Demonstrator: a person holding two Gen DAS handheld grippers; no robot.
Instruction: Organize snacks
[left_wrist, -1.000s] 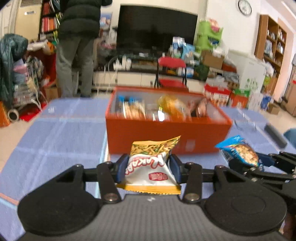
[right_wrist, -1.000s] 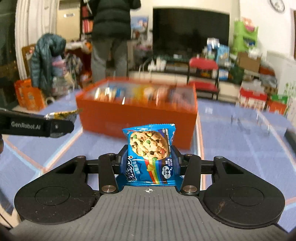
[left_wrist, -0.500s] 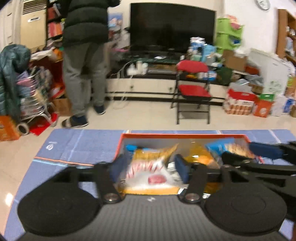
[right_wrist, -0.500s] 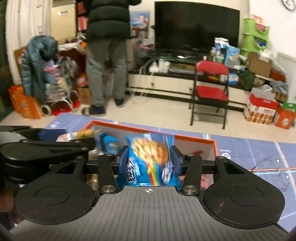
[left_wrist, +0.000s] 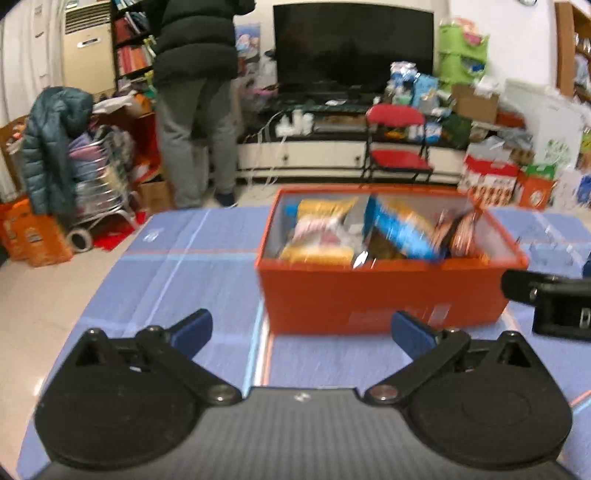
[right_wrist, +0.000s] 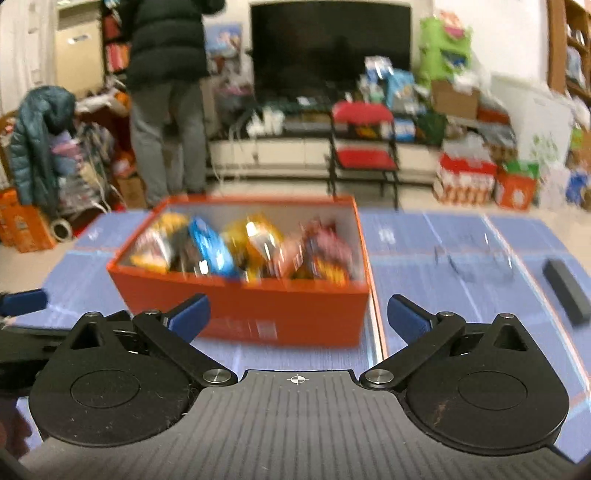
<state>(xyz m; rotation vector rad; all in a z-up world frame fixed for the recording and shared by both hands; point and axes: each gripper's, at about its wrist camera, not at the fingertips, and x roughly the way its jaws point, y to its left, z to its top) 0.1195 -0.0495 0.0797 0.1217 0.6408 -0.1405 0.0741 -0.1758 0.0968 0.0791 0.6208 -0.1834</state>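
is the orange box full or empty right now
Fairly full. The open-topped orange box holds a heap of snack packets reaching about rim height; motion blur hides how tightly they are packed.

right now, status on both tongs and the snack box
Left tongs open, empty. Right tongs open, empty. Orange box full of snack packs, ahead on blue mat. Nothing between.

Left gripper (left_wrist: 301, 329): jaws spread wide, nothing held. Right gripper (right_wrist: 297, 314): jaws spread wide, nothing held, at left's 3 o'clock.
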